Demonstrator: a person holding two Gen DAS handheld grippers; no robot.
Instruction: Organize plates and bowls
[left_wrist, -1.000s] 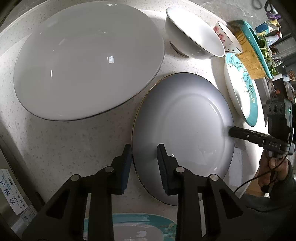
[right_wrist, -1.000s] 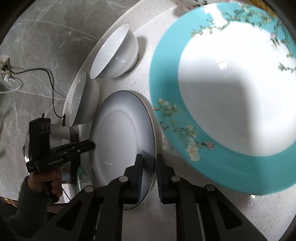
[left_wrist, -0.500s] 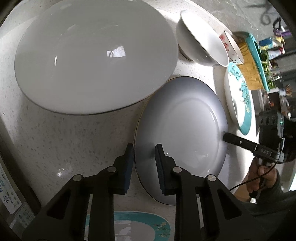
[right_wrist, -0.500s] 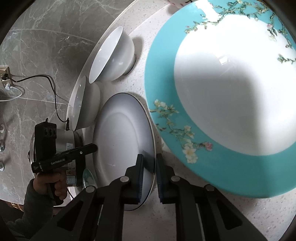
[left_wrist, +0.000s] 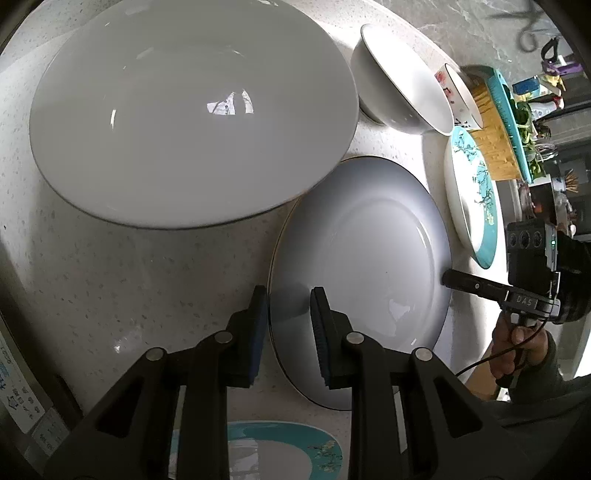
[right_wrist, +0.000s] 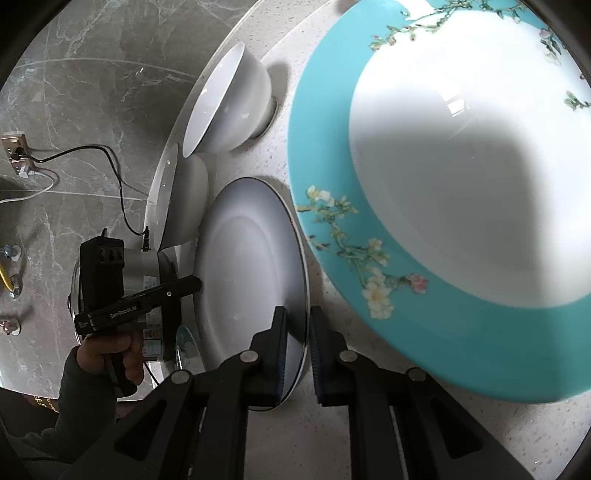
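A grey plate with a thin gold rim (left_wrist: 362, 258) lies on the speckled white counter (left_wrist: 129, 280); it also shows in the right wrist view (right_wrist: 251, 273). My left gripper (left_wrist: 288, 314) straddles its near rim, fingers still a little apart. My right gripper (right_wrist: 297, 328) is shut on the opposite rim and shows in the left wrist view (left_wrist: 454, 278). A large white plate (left_wrist: 192, 110) lies beyond, left. A teal floral plate (right_wrist: 461, 184) lies to the right of the grey plate.
A white bowl (left_wrist: 399, 85) and a small floral cup (left_wrist: 458, 96) stand at the back. Another teal plate (left_wrist: 258, 454) lies under my left gripper. A teal tray with yellow rack (left_wrist: 498, 125) sits far right. A steel appliance (right_wrist: 147, 295) stands by the counter.
The left gripper's fingers have narrowed around the grey plate's near rim. The right gripper has stayed clamped on the far rim. The view has shifted slightly.
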